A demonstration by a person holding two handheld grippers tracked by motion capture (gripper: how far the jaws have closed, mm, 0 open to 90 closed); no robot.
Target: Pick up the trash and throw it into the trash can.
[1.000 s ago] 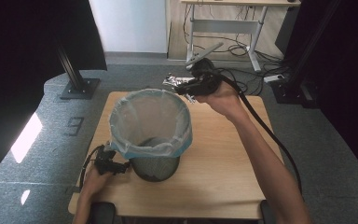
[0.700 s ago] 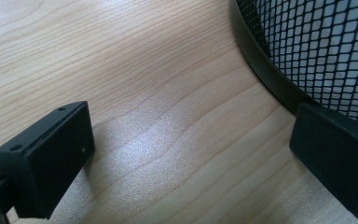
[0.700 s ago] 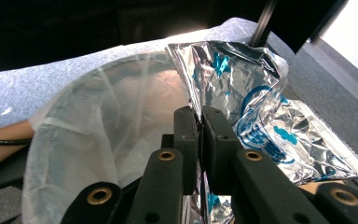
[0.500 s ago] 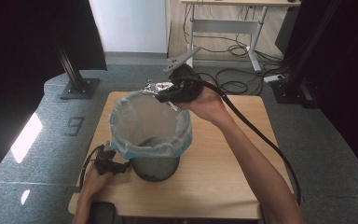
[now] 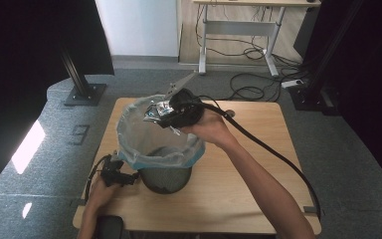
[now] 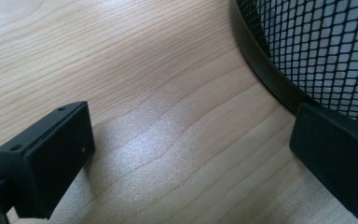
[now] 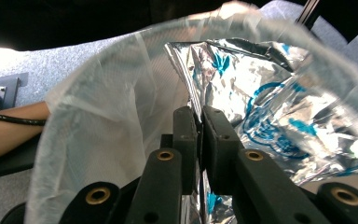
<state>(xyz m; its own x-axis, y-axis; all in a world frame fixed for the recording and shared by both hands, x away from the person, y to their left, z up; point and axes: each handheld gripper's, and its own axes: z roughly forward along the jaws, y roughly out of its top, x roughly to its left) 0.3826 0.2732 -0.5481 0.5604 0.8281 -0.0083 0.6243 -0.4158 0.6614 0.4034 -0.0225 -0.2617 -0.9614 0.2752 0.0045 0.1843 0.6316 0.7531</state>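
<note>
I have the right gripper (image 5: 155,113) over the open mouth of the black wire-mesh wastebasket (image 5: 165,175), which stands on the light wooden table (image 5: 238,184) and is lined with a thin translucent white bag with a blue hem (image 5: 129,130). A second ago this gripper was beyond the basket's far rim, out over the table; half a second ago it was at the rim; now it sits lower and nearer me, above the bag's opening.

Right gripper (image 7: 199,126) jaws are clenched on a crumpled silver foil wrapper with blue printing (image 7: 256,98); its sheet is pinched between the two black pads. In the right gripper view the wrapper spreads up and to the right of the jaws, against the inside of the bag wall (image 7: 98,121). From the high view the wrapper (image 5: 158,108) hangs at the gripper tip, just inside the far rim.

Left gripper (image 5: 122,177) is where it was before, low on the table at the near left of the basket. Left gripper view: jaws (image 6: 186,154) spread wide, released, bare wood between them; one pad lies against the basket's black base ring (image 6: 261,65), whether touching I cannot tell.
</note>
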